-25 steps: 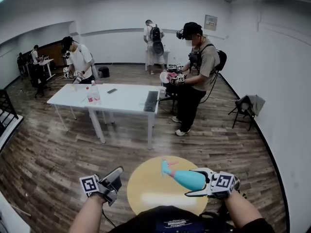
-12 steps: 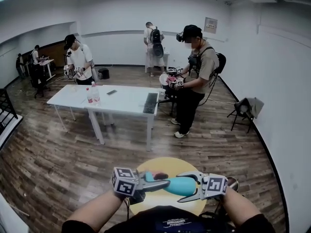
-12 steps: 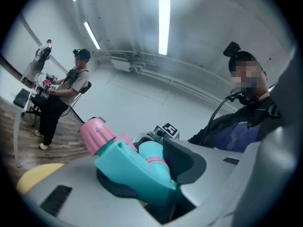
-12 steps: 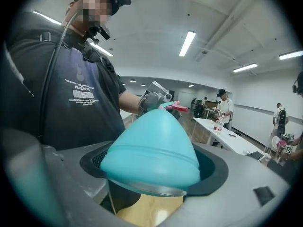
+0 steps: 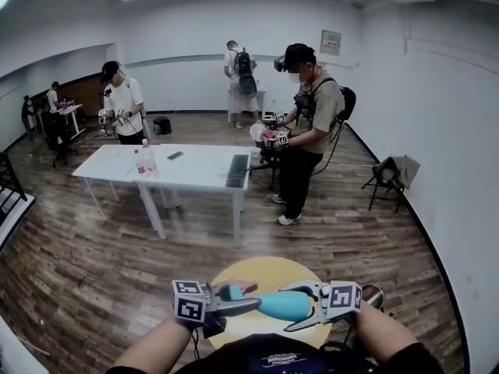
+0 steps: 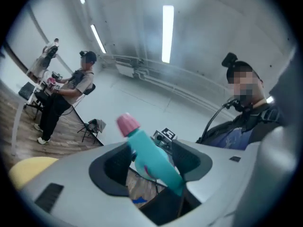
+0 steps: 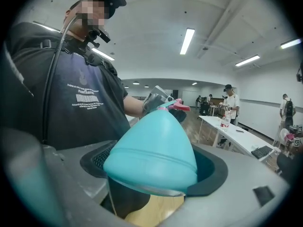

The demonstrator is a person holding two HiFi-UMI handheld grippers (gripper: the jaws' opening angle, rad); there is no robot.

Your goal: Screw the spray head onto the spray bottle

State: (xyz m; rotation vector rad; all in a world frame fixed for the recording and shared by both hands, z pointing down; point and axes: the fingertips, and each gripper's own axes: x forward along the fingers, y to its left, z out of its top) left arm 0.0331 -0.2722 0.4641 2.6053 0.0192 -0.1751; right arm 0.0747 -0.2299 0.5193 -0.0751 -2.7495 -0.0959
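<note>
1. Print in white lines across the chest of the dark shirt (image 7: 85, 93), too blurred to read with confidence. Black-and-white square markers on both grippers' cubes. Small framed notice (image 5: 330, 42) on the far wall, unreadable.
2. Changed since a second ago: left gripper (image 5: 251, 302) brought in from low and left of the round yellow table (image 5: 269, 269) to the spray head (image 5: 234, 291); already there half a second ago. Teal spray bottle (image 5: 273, 305) tipped from head-up to nearly level, head toward the left.
3. Left gripper: jaws just opening again, standing wide either side of the spray head. Teal head and pink nozzle (image 6: 127, 123) between the pads in the left gripper view, with a clear gap at one pad; not clamped.
4. Right gripper (image 5: 290, 308): closed on the broad bottom end of the spray bottle, a pad against each flank in the right gripper view, neck and spray head pointing away toward the left gripper.
5. Spray head seated on the bottle's neck; how far screwed down, impossible to tell. Bottle carried in the air above the near part of the yellow table.
6. Pose: both forearms rising from the bottom edge of the head view, grippers tip to tip. Left pointing right and about level; right pointing left and slightly down. Marker cubes turned up toward the head camera.
7. Beyond: long white table (image 5: 195, 162) with a dark keyboard (image 5: 237, 170) and water bottles (image 5: 143, 160), other people standing around with grippers of their own.
</note>
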